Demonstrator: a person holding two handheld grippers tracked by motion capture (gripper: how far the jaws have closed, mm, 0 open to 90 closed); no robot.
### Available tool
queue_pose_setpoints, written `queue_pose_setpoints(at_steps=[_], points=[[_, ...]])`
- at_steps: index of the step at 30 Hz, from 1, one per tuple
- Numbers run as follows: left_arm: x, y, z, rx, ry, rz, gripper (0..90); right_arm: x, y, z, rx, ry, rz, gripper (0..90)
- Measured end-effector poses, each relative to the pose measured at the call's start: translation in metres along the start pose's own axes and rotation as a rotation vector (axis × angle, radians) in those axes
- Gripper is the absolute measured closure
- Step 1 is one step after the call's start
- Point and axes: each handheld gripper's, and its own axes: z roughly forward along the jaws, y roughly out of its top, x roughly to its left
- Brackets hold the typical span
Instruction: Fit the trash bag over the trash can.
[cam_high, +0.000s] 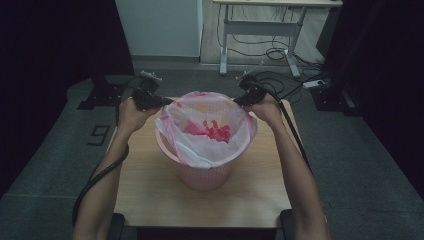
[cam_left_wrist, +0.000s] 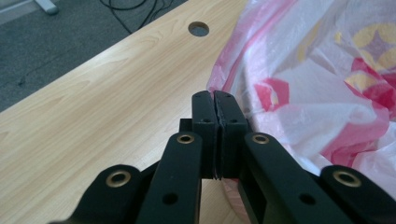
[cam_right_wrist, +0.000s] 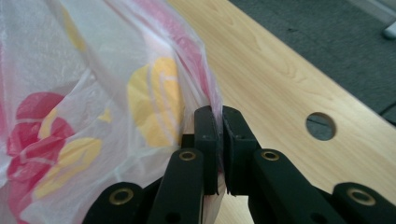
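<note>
A pink mesh basket (cam_high: 205, 175) stands in the middle of the wooden table (cam_high: 150, 190). A thin white plastic bag (cam_high: 235, 135) printed with red and yellow shapes lines it and drapes over the rim. My left gripper (cam_high: 167, 101) is at the bag's back-left edge, and in the left gripper view its jaws (cam_left_wrist: 214, 95) are pressed together with the bag (cam_left_wrist: 317, 93) bunched at their right side. My right gripper (cam_high: 239, 102) is at the back-right edge; its jaws (cam_right_wrist: 218, 112) pinch the film of the bag (cam_right_wrist: 93, 84). Both forearms reach in along the basket's sides.
The table has a round cable hole near each back corner (cam_left_wrist: 199, 29) (cam_right_wrist: 321, 126). Beyond the table lie grey carpet, a white desk frame (cam_high: 260, 30), loose cables (cam_high: 280, 50) and a power strip (cam_high: 316, 83). A black stand base (cam_high: 100, 92) sits at the left.
</note>
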Motion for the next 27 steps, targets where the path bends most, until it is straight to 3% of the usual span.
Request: queue_pose_setpoints(at_steps=[9,11,13,14,16,17,20,21,22,23,24,25,27], points=[[0.007,-0.002,0.005,0.001,-0.085,-0.052,88.8,-0.008,-0.002,0.005,0.038,0.056,0.078,86.4],[0.007,-0.002,0.006,0.0,-0.087,-0.054,88.8,-0.008,-0.001,0.005,0.042,0.053,0.081,86.5],[0.007,-0.003,0.007,0.027,-0.089,-0.048,88.6,-0.01,-0.002,0.008,0.099,0.002,0.084,86.4],[0.006,-0.005,0.01,0.051,-0.09,-0.04,88.6,-0.01,-0.004,0.012,0.148,-0.019,0.057,86.6],[0.006,-0.008,0.011,0.053,-0.093,-0.039,88.7,-0.01,-0.007,0.017,0.166,-0.02,0.058,86.5],[0.008,-0.011,0.01,0.049,-0.103,-0.044,88.7,-0.013,-0.015,0.025,0.144,0.011,0.072,85.8],[0.012,-0.017,0.009,0.036,-0.125,-0.054,88.4,-0.013,-0.02,0.027,0.124,0.027,0.073,81.3],[0.014,-0.021,0.007,0.017,-0.13,-0.062,80.5,-0.015,-0.021,0.024,0.098,0.004,0.075,69.6],[0.014,-0.021,0.007,0.017,-0.13,-0.062,73.3,-0.015,-0.021,0.024,0.098,0.004,0.075,69.6],[0.015,-0.022,0.005,0.013,-0.12,-0.066,73.3,-0.015,-0.021,0.021,0.091,-0.013,0.076,63.3],[0.015,-0.023,0.0,-0.012,-0.127,-0.066,61.4,-0.017,-0.02,0.011,0.045,-0.043,0.08,51.1],[0.015,-0.023,0.0,-0.012,-0.127,-0.066,57.7,-0.017,-0.02,0.011,0.045,-0.043,0.08,51.1],[0.015,-0.023,-0.008,-0.032,-0.1,-0.06,52.7,-0.016,-0.019,-0.001,-0.004,-0.048,0.083,45.0]])
